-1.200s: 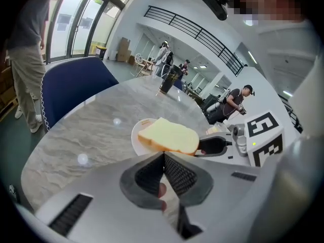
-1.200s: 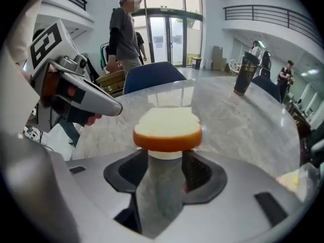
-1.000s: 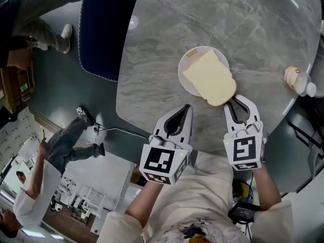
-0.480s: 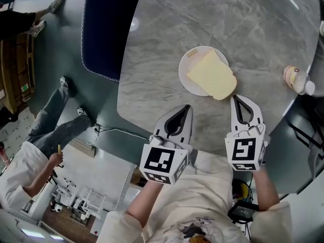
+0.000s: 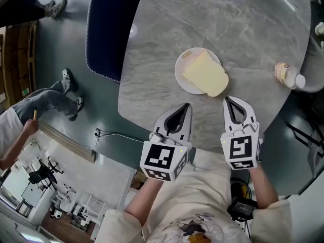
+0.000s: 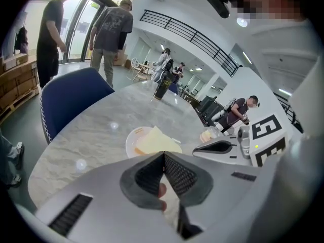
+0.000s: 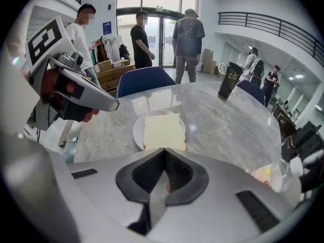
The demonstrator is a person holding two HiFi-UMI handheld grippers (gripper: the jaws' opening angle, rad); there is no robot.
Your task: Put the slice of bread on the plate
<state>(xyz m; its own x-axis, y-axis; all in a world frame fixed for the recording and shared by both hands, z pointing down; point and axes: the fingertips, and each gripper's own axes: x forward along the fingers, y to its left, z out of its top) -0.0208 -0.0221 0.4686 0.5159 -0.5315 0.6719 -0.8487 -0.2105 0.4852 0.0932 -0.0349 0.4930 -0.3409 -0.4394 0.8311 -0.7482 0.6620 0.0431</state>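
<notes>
No writing is legible; the bottle's (image 5: 286, 75) label is too small to read. The slice of bread (image 5: 205, 74), pale yellow and rounded at one end, lies flat on the white plate (image 5: 182, 78). It sits just ahead of the right gripper (image 7: 164, 153), overhanging the near rim. The left gripper (image 6: 163, 155) and the right gripper are both pressed together, empty, above the marble surface (image 5: 253, 34).

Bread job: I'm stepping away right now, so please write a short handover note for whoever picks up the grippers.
Left gripper: shut, empty, over the near edge of the table.
Right gripper: shut, empty, close to the bread's near end, not holding it.
Bread: lies on the plate, one end overhanging the rim toward you.
Done: bread is on the plate.
Left: probably nothing, unless you want it centred.
</notes>
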